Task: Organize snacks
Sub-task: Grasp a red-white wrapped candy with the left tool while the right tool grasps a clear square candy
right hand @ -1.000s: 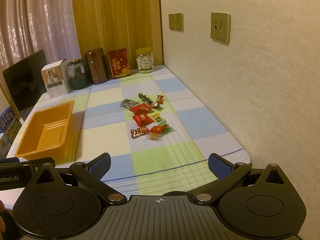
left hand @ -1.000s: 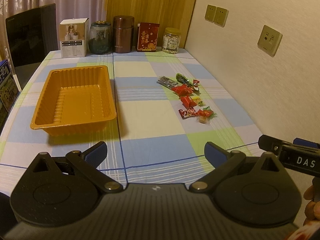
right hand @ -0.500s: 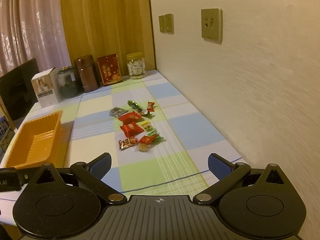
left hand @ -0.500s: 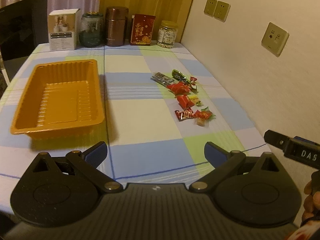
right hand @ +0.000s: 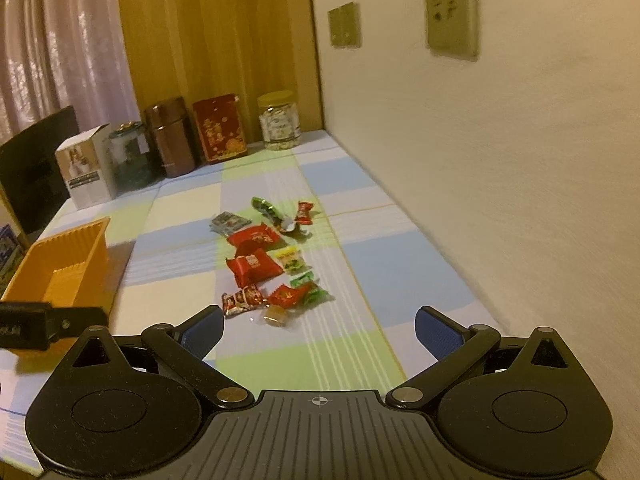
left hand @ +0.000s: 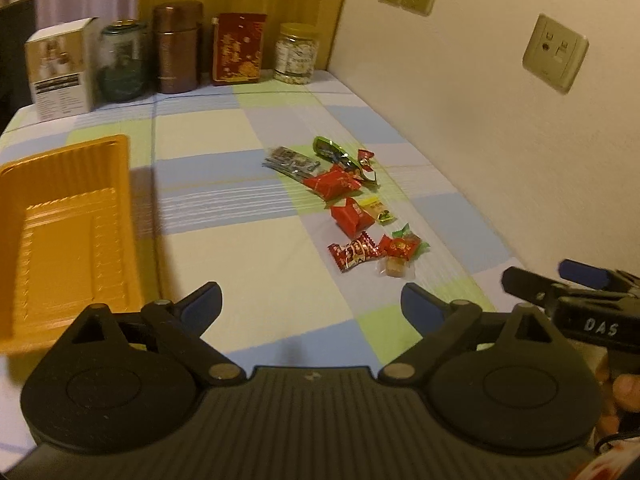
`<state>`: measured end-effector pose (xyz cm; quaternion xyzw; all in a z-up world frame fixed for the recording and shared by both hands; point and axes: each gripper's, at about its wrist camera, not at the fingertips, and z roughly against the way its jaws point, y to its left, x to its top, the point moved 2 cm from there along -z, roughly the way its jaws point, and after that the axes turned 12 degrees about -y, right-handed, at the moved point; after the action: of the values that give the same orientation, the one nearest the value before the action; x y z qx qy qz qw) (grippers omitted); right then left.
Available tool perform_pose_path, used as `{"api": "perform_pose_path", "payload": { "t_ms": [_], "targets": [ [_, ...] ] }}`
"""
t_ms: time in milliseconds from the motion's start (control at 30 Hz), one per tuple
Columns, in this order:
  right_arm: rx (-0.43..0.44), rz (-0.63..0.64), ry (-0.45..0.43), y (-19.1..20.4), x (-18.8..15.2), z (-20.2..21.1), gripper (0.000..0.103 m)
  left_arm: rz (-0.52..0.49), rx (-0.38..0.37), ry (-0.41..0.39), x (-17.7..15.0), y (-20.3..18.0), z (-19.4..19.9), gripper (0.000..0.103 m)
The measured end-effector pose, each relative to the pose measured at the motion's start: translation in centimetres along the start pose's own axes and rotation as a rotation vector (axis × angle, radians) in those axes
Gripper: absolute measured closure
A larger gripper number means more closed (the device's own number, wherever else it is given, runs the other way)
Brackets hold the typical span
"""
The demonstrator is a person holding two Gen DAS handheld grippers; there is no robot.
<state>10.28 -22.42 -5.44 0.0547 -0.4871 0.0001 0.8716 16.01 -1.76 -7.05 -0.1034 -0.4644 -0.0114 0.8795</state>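
Several wrapped snacks (left hand: 348, 200) lie in a loose row on the checked tablecloth near the wall, among them red packets, a green wrapper and a small caramel (left hand: 394, 268). An empty orange tray (left hand: 60, 240) sits to their left. My left gripper (left hand: 310, 300) hovers short of the nearest candies; its jaws are closing with nothing between them. My right gripper (right hand: 318, 324) stands open and empty just before the same snacks (right hand: 268, 264), beside the left one. The tray (right hand: 60, 276) shows at the left of the right wrist view.
Along the table's back edge stand a white box (left hand: 60, 68), a green glass jar (left hand: 124, 64), a brown canister (left hand: 178, 48), a red tin (left hand: 238, 48) and a yellow-lidded jar (left hand: 296, 54). A wall with sockets (left hand: 556, 52) borders the right side. A dark chair (right hand: 36, 168) stands at the left.
Both grippers have moved forward and down toward the snacks, which now look larger and nearer. The tray has slid to the left edge of both views. The left jaws have narrowed slightly.
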Motion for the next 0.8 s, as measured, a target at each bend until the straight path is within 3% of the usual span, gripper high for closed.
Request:
{"api": "perform_pose_path", "payload": {
  "t_ms": [300, 633, 800],
  "targets": [
    [0.126, 0.095, 0.073, -0.3, -2.3, -6.6, 0.020, -0.135, -0.048, 0.057, 0.1, -0.3, -6.0, 0.011],
    [0.232, 0.219, 0.140, 0.7, -4.8, -13.1, 0.042, -0.179, -0.081, 0.114, -0.8, 0.1, -10.5, 0.012],
    [0.250, 0.256, 0.126, 1.4, -4.9, -14.2, 0.047, -0.204, -0.092, 0.127, -1.0, -0.1, -12.0, 0.012]
  ]
}}
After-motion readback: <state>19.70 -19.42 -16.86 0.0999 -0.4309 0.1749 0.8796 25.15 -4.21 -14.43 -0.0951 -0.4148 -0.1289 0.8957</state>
